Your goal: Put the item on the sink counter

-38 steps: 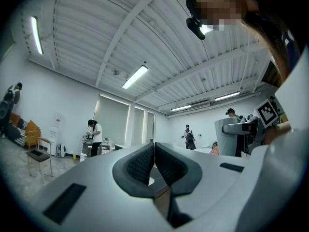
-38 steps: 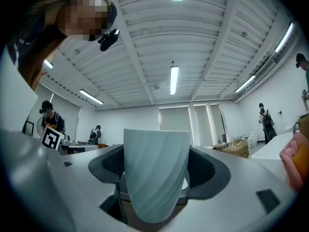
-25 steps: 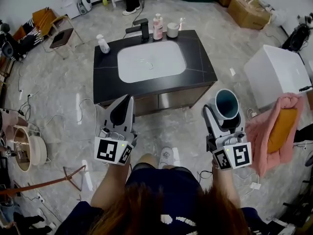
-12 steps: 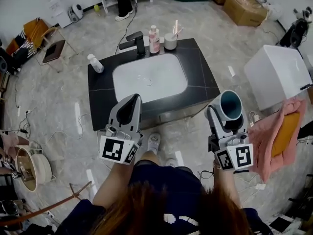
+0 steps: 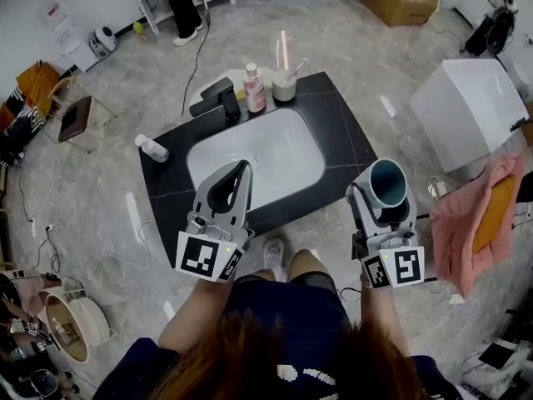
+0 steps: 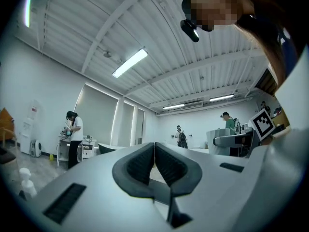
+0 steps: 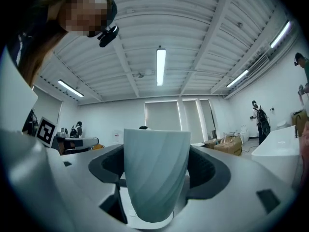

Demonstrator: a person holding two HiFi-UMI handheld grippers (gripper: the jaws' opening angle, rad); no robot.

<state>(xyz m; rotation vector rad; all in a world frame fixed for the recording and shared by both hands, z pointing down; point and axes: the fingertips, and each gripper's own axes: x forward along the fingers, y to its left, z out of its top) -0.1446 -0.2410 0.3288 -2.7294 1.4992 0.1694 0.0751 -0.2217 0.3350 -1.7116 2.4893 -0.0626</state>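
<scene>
A pale teal cup (image 5: 387,182) stands upright between the jaws of my right gripper (image 5: 385,195), which is shut on it; in the right gripper view the cup (image 7: 155,170) fills the gap between the dark pads. The cup hangs to the right of the black sink counter (image 5: 343,136), off its front right corner. My left gripper (image 5: 230,185) is shut with nothing in it and hovers over the counter's front edge, by the white basin (image 5: 283,152). Its pads (image 6: 169,166) meet at the tip.
A black faucet (image 5: 215,98), a pink bottle (image 5: 253,88) and a cup with a toothbrush (image 5: 285,84) stand at the counter's back; a white bottle (image 5: 153,149) lies at its left. A white box (image 5: 466,107) and pink cloth (image 5: 483,215) are at right.
The sink counter has come closer and lies more under the grippers. Both grippers keep their hold and posture; the cup stays in the right one.
</scene>
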